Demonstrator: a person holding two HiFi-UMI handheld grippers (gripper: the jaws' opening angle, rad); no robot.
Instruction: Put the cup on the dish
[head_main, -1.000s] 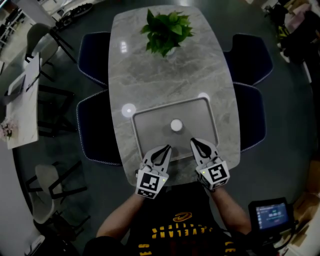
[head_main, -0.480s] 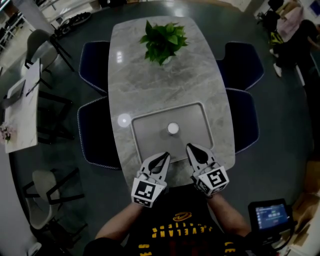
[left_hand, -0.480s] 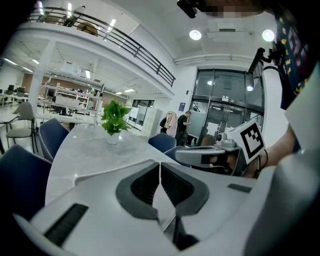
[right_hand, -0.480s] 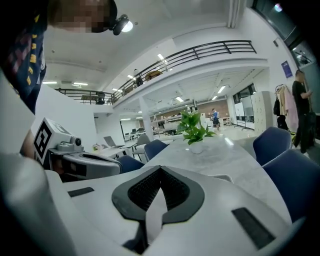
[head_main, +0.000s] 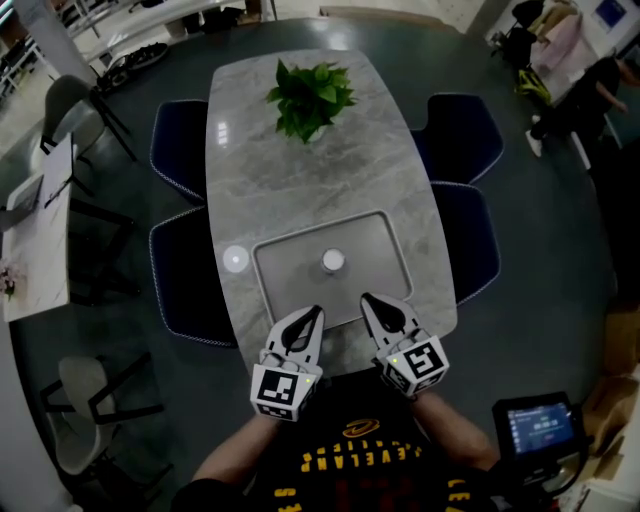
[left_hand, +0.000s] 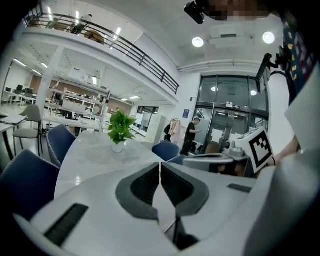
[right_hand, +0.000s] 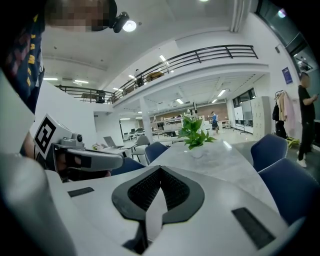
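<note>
A small white round cup stands in the middle of a shallow grey rectangular dish on the marble table. My left gripper is shut and empty, its tips over the dish's near edge. My right gripper is also shut and empty, just right of it and a little nearer the cup. Each gripper view looks across the table with the jaws pressed together: the left gripper and the right gripper. The cup is hidden in both gripper views.
A potted green plant stands at the table's far end, also seen as plant and plant. Dark blue chairs flank both long sides. A bright spot left of the dish looks like a lamp's reflection. People stand far right.
The head view has shifted, so table and dish sit lower left in the picture. Both grippers stayed shut and side by side at the dish's near edge. The cup has not moved.
</note>
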